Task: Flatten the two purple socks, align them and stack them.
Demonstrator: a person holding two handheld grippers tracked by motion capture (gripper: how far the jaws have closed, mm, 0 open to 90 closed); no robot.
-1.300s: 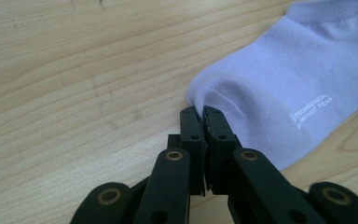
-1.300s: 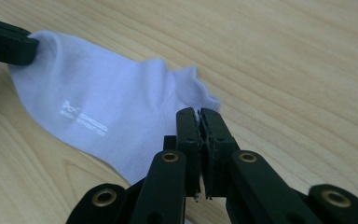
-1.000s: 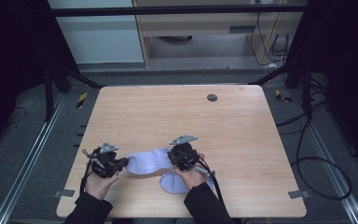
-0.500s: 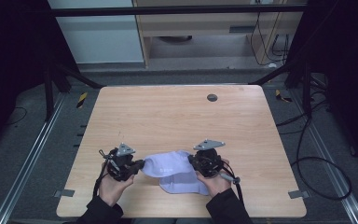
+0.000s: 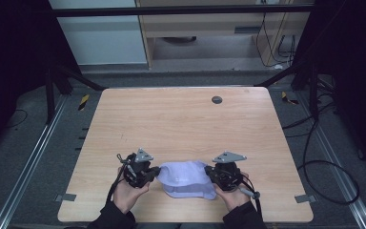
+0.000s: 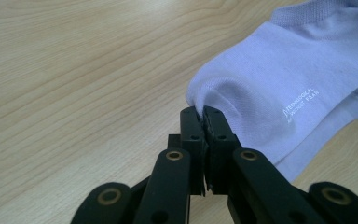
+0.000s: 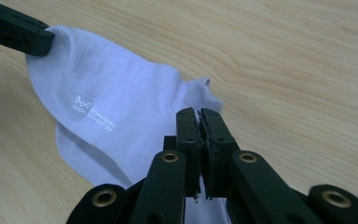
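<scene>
Item: white sock (image 5: 187, 177), pale knit with a small printed logo and lettering on its side (image 7: 92, 113); the wording is too small to read. Location: near edge of the table (image 5: 181, 119), roughly centred left to right, stretched between the two grippers. A second layer of white fabric shows beneath its near side, possibly a second sock; the views do not settle this.

Left gripper (image 5: 153, 171): held in the person's left hand (image 5: 126, 194), just left of the sock. Fingers (image 6: 190, 128) closed tight on the sock's left end, a fold of fabric pinched between them. Grey three-cornered plate on top.

Right gripper (image 5: 210, 172): held in the person's right hand (image 5: 232, 196), just right of the sock. Fingers (image 7: 214, 126) closed on the sock's ribbed right end, the cloth caught between the pads. Grey three-cornered plate on top; cable trails toward the near right.

Surface: light wood-grain table, with a small dark round cap (image 5: 216, 99) set in the top near the far edge, well apart from the sock.

Surroundings: grey floor with metal rails at left and right; yellow-and-black marked pieces (image 5: 83, 101) on the floor beside the far corners; dark cables (image 5: 314, 143) on the floor at right; pale cabinets (image 5: 105, 33) beyond the far edge.
</scene>
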